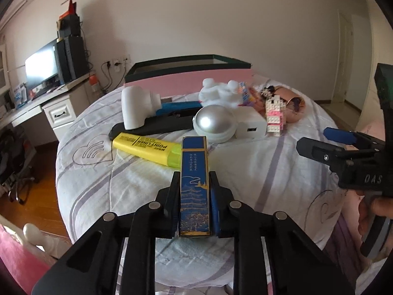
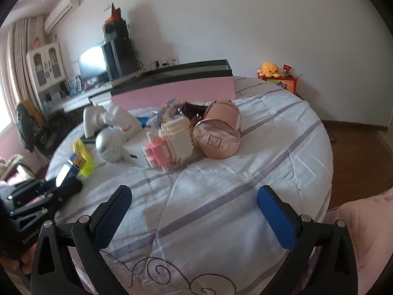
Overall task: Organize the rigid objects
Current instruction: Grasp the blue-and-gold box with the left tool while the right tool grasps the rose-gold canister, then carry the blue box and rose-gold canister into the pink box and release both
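Right now the big round bed fills both views, with a pink box at 12 o'clock. Toys sit piled in the middle. The right gripper hangs over the sheet, jaws wide apart, holding nothing. The left gripper squeezes a small blue box, with a yellow highlighter at 11 o'clock.

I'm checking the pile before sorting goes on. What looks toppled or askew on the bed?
The pink cylindrical pouch lies on its side, and the pink-and-white brick model beside it looks tipped over. The left gripper holds a blue box; the right gripper is open.
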A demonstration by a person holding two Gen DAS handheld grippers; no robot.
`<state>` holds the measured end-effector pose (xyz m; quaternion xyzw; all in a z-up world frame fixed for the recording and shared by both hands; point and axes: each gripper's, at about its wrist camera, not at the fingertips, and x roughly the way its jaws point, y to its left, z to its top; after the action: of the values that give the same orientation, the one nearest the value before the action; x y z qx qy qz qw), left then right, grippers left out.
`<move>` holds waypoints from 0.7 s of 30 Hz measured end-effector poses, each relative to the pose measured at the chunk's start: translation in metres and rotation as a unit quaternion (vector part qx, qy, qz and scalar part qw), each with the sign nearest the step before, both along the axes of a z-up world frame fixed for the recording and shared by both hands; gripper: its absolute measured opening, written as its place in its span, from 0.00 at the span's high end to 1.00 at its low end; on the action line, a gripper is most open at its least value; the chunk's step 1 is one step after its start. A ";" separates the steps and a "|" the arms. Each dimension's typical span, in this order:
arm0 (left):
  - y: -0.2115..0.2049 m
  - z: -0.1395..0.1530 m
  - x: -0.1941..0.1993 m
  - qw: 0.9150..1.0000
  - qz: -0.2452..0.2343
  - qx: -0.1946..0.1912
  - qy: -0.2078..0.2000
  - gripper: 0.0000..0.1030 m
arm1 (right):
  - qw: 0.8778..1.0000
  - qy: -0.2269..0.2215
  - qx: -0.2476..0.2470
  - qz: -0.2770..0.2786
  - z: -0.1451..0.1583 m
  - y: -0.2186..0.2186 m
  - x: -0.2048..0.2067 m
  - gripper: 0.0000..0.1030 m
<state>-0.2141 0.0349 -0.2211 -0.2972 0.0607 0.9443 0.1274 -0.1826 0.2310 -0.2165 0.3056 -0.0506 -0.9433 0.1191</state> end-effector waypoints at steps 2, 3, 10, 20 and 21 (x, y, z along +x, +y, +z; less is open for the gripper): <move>-0.001 0.003 0.001 1.000 -0.002 0.008 0.004 0.80 | 1.000 0.002 -0.005 -0.001 0.003 0.002 -0.002 0.04; -0.001 0.004 0.001 1.000 -0.006 0.012 0.005 0.80 | 1.000 0.003 -0.005 0.001 0.004 0.003 -0.004 0.05; -0.004 0.021 -0.005 0.999 -0.007 0.035 0.005 0.80 | 1.000 0.007 -0.016 -0.017 0.021 0.011 -0.020 0.18; -0.003 0.042 -0.036 0.999 -0.007 0.034 -0.008 0.80 | 0.998 -0.041 -0.025 -0.027 0.024 0.012 -0.069 0.37; -0.003 0.044 -0.041 0.999 -0.006 0.034 -0.011 0.80 | 0.998 -0.050 -0.018 -0.029 0.022 0.012 -0.074 0.38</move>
<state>-0.2547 0.0321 -0.1775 -0.3025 0.0295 0.9417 0.1440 -0.2569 0.2432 -0.1942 0.3486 -0.0826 -0.9288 0.0951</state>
